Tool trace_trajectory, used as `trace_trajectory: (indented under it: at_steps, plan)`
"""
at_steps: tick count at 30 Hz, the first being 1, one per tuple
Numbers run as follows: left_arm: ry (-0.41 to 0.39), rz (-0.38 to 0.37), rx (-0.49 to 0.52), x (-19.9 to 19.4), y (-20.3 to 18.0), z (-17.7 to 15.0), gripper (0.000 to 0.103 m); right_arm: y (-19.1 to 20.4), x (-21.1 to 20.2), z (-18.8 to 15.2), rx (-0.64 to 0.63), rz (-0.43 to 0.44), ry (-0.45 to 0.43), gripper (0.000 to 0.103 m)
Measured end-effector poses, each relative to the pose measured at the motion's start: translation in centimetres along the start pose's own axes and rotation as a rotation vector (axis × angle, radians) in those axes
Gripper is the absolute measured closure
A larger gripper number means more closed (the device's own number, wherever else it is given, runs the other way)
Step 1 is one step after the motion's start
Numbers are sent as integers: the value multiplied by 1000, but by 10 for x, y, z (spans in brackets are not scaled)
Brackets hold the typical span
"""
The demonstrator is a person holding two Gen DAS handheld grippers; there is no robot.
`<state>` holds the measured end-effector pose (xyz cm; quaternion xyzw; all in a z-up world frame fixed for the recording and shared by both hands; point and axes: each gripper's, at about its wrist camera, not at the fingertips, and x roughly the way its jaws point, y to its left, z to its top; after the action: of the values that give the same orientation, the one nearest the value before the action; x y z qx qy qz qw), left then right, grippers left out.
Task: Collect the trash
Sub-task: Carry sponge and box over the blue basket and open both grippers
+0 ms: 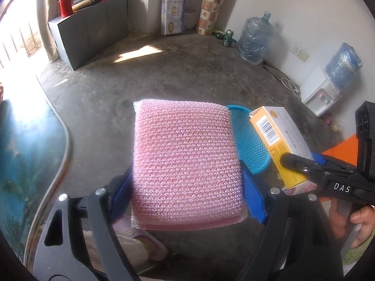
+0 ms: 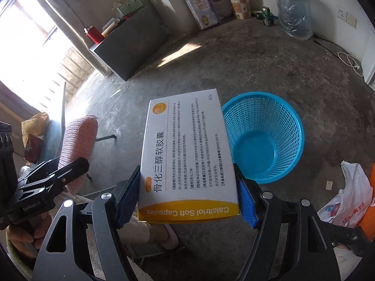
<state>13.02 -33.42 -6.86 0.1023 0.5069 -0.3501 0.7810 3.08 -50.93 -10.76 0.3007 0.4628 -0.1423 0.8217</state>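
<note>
In the left wrist view, the left gripper is clamping a pink mesh scouring pad between its blue pads, one pressing each side edge. The pad is filling the centre of the frame and standing up away from the camera, probably because gripping it across its width keeps so soft a thing from flopping. Just behind its right edge, the blue mesh basket is peeking out on the concrete floor, mostly hidden. At the right of the frame the right gripper is reaching in with the orange and white medicine box, a hand showing at the lower right edge.

In the right wrist view, the right gripper is squeezing the medicine box by its long sides near the yellow end, so the box is jutting forward toward the middle of the frame. The basket is standing upright and empty to the right of centre, its rim partly covered by the box's corner. The scouring pad and the left gripper are sitting at the left. A white plastic bag is lying at the lower right.

Both pieces seem to be headed for the basket, each needing to be over its mouth before release.
</note>
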Motion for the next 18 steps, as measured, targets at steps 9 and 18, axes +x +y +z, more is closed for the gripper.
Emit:
trace_trajectory:
  at_steps: [9, 18]
  plan:
    - [184, -181, 26, 94, -53, 32, 25, -76, 39, 7, 196, -6, 49, 32]
    - [327, -245, -53, 179, -70, 59, 24, -132, 86, 21, 338, -33, 77, 31]
